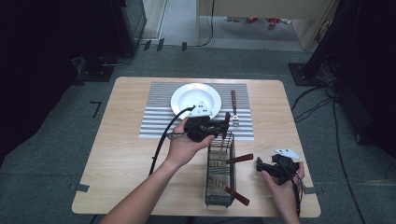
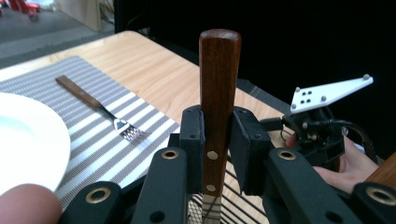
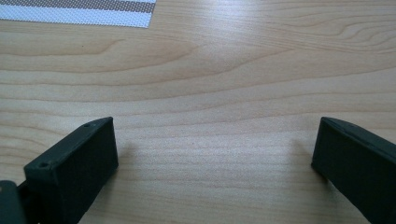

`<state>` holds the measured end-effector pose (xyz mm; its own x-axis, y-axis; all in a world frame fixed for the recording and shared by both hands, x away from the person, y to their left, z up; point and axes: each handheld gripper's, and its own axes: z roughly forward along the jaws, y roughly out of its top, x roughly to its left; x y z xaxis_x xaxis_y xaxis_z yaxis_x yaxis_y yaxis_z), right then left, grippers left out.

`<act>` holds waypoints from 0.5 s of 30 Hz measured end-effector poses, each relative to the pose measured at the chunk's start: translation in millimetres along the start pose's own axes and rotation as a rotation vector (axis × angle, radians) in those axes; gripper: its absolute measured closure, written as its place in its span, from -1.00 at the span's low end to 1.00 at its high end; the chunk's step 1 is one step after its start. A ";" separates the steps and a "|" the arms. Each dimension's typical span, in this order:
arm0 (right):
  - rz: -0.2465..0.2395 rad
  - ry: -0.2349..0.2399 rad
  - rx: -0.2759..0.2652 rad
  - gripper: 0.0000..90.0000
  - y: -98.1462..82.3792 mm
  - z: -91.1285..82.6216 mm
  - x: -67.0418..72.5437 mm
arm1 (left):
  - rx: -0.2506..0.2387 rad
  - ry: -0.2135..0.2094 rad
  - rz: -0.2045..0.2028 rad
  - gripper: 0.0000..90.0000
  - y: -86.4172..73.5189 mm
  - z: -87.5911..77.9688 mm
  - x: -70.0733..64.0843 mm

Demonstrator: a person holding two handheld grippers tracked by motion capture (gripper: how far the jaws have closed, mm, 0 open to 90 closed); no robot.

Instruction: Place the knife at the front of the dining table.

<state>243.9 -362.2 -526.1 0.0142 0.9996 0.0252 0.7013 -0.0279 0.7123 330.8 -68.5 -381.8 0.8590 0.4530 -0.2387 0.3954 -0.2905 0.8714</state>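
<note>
- High view: left gripper [image 1: 223, 127] raised above the far end of the wire cutlery basket [image 1: 221, 186], near the white plate [image 1: 184, 98].
- Left gripper view: jaws clamped on a wooden-handled utensil [image 2: 218, 93], handle upright, metal end low over the basket wires.
- Fork [image 1: 234, 109] flat on the striped placemat [image 1: 159, 121], beside the plate.
- Right gripper [image 1: 260, 164] low over bare tabletop [image 3: 210, 70], jaws wide apart, holding nothing.

Plate [image 1: 195, 99] on placemat [image 1: 154, 122]; fork [image 1: 234, 108] right of plate; wire rack [image 1: 220, 173] nearer, probably just off placemat.
</note>
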 end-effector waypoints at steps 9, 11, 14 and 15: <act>0.000 0.000 0.000 -1.00 0.0 0.0 0.0 | 0.016 0.008 0.016 0.56 3.5 15.6 -7.5; -0.001 0.001 -0.001 -1.00 0.0 0.1 -0.1 | 0.022 0.004 0.025 0.55 4.6 20.7 -9.4; -0.001 0.001 -0.001 -1.00 0.0 0.0 -0.1 | 0.020 0.005 0.026 0.55 4.4 23.2 -10.9; -0.003 0.003 0.000 -1.00 -0.1 -0.1 -0.3 | 0.021 0.003 0.024 0.55 4.2 25.4 -11.1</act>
<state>243.7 -362.6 -526.1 0.0102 0.9996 0.0255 0.7015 -0.0253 0.7122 331.2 -96.2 -386.4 0.8674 0.4481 -0.2163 0.3814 -0.3194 0.8675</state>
